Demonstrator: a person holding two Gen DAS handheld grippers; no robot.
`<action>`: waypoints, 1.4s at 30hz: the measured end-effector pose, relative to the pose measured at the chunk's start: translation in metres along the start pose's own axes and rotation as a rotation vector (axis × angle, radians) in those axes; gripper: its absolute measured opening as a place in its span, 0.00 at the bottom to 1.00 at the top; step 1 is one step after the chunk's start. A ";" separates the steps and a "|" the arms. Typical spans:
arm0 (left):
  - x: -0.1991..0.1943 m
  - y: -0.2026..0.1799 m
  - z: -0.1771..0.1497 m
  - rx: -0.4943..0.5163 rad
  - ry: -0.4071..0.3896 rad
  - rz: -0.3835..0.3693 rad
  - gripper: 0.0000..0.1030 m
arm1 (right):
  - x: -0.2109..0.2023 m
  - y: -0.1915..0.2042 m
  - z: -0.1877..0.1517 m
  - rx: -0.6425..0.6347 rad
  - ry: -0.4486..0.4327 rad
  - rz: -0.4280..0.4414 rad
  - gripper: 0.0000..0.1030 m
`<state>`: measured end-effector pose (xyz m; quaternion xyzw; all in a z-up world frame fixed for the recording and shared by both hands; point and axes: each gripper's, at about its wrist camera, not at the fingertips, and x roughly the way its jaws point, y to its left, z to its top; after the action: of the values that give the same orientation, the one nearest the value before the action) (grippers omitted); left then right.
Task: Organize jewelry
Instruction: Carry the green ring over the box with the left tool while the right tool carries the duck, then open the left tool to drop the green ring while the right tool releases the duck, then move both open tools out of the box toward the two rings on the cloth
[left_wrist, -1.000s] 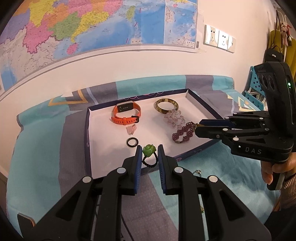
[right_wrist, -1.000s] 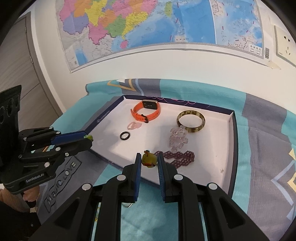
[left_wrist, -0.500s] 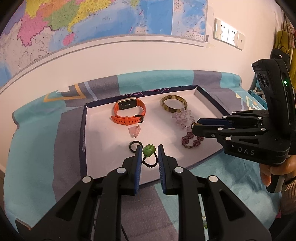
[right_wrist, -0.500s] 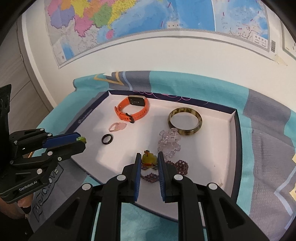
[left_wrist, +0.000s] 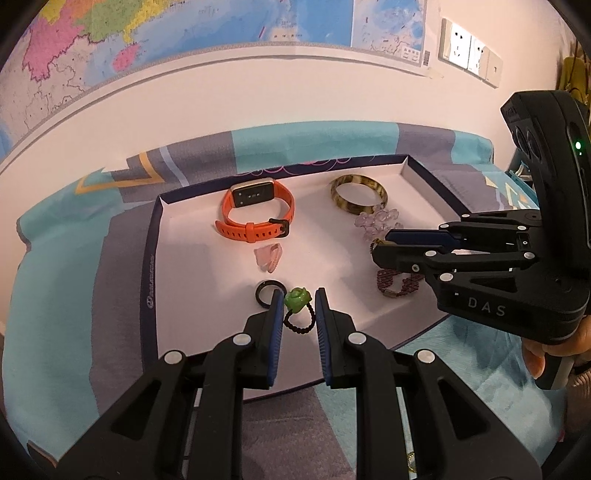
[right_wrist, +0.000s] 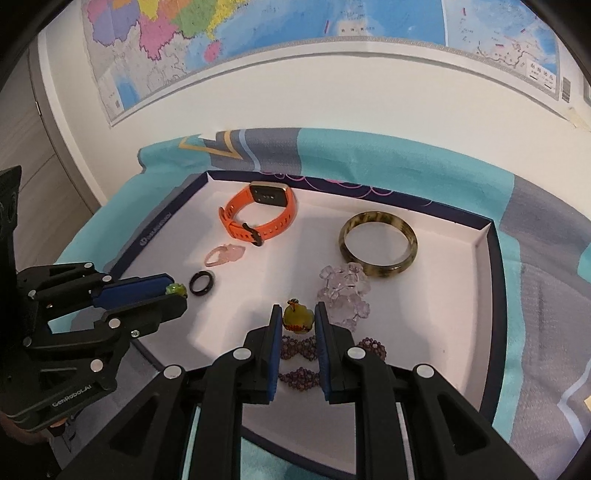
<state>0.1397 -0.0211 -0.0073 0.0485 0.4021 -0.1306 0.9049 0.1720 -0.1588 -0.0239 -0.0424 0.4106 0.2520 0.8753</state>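
Orange watch (left_wrist: 256, 218); mottled brown bangle (right_wrist: 378, 245); green rose charm (left_wrist: 296, 299).

Probably a home room: wall map (right_wrist: 332, 33), wall sockets (left_wrist: 469, 55), patterned cloth (right_wrist: 369, 155).

Gloss, cloth and matt card on the jewellery tray

The tray (right_wrist: 491, 266) looks like matt white card with dark edges, on a printed cloth (right_wrist: 535, 206). The orange watch strap (right_wrist: 236, 225) looks like matt rubber; the mottled bangle (right_wrist: 378, 273) is glossy and smooth; the crystal bracelet (right_wrist: 345, 291) is clear and faceted; the black ring (right_wrist: 201, 283) shines.
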 end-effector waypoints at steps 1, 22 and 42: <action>0.001 0.000 0.000 0.000 0.003 0.001 0.17 | 0.001 -0.001 0.000 0.001 0.003 0.000 0.16; -0.025 0.010 -0.006 -0.018 -0.041 -0.013 0.36 | -0.029 -0.004 -0.009 0.039 -0.065 0.025 0.21; -0.073 -0.028 -0.087 0.133 -0.027 -0.188 0.51 | -0.054 0.038 -0.083 -0.071 0.004 0.076 0.34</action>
<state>0.0231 -0.0166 -0.0109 0.0688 0.3831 -0.2421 0.8888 0.0671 -0.1712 -0.0340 -0.0582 0.4045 0.2994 0.8622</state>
